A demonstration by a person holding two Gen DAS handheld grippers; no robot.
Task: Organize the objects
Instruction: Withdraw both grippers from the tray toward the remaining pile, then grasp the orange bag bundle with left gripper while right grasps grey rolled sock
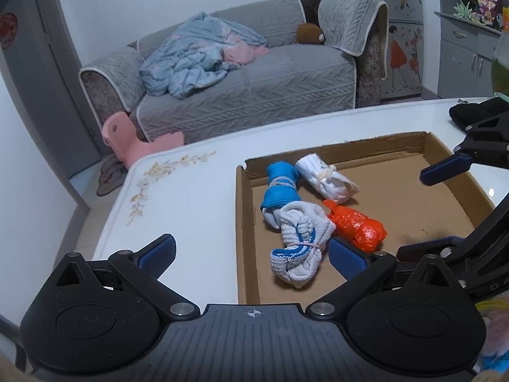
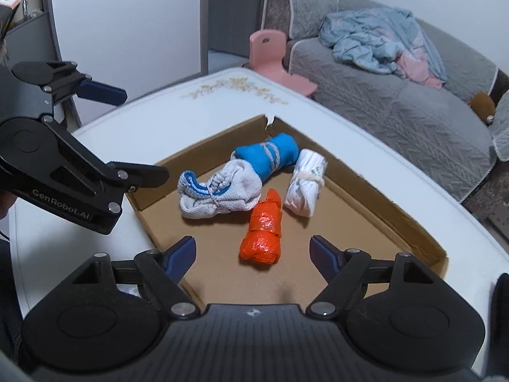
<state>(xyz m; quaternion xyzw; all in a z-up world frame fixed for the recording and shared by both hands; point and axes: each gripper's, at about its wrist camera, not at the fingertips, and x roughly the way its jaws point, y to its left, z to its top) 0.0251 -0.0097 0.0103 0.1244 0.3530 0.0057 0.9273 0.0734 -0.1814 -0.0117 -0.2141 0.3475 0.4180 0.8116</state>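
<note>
A shallow cardboard tray [image 1: 397, 187] [image 2: 366, 222] lies on the white table. In it lie several tied bundles: a blue roll [image 1: 280, 187] [image 2: 270, 154], a white roll [image 1: 327, 180] [image 2: 305, 187], an orange plastic bundle [image 1: 359, 227] [image 2: 262, 234] and a white-and-blue sock bundle [image 1: 299, 248] [image 2: 216, 192]. My left gripper [image 1: 251, 254] is open and empty, straddling the tray's near left wall, close to the sock bundle. My right gripper [image 2: 253, 254] is open and empty, low over the tray, just short of the orange bundle.
The white table [image 1: 191, 207] [image 2: 366, 146] has a rounded corner with a flower print. Beyond it stand a grey sofa [image 1: 254, 89] with a blue blanket [image 1: 197, 57] and a pink stool [image 1: 127, 140] [image 2: 270, 54]. A black cloth [image 1: 470, 111] lies at the table's far right.
</note>
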